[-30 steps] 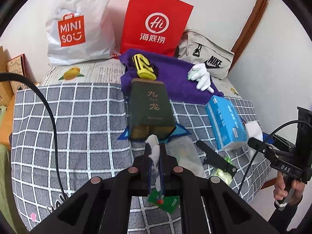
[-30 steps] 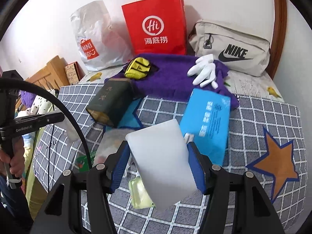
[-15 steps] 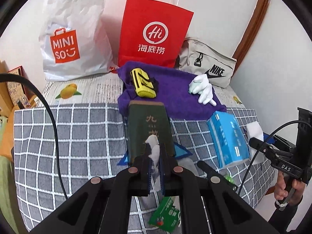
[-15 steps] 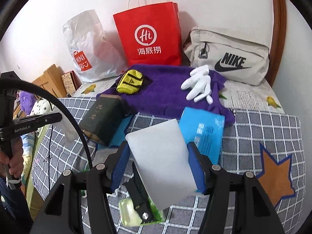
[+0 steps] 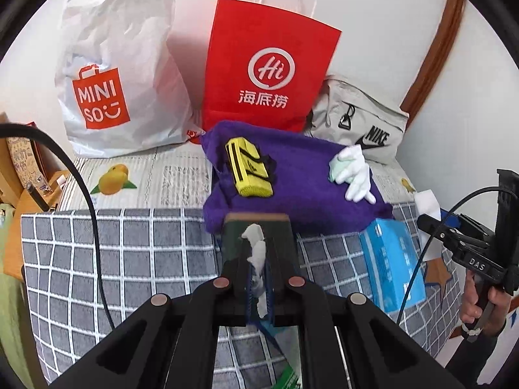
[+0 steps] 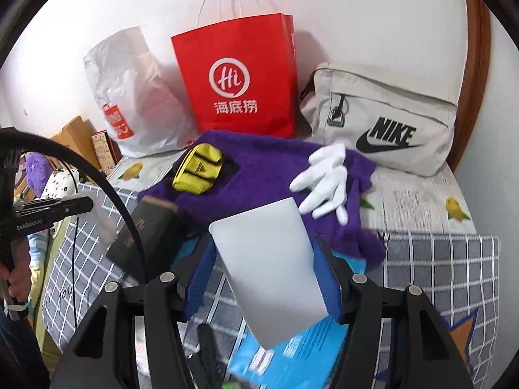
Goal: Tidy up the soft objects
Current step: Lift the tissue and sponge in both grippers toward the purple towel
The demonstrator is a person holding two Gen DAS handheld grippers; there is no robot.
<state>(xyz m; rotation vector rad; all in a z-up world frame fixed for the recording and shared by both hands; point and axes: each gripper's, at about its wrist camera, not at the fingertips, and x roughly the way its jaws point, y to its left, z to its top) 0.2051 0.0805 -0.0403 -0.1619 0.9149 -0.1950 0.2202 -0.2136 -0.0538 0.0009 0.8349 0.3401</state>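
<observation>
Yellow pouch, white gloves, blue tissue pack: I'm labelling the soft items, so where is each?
Yellow fabric pouch (image 5: 249,168), left wrist view, middle of its top face.
White fabric gloves (image 6: 324,178), right wrist view, on the palm.
Blue plastic tissue pack (image 5: 394,269), left wrist view, centre of its top.

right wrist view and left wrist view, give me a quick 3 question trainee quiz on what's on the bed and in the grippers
1. True or false: the yellow pouch lies on the purple towel.
2. Which bag stands between the white Miniso bag and the beige Nike bag? A) red Haidilao paper bag B) blue tissue pack C) dark green box
3. Fill in: the right gripper holds a flat white ____, and the left gripper is shut on a thin white piece.

Key: 1 true; 2 A; 3 sheet.
</observation>
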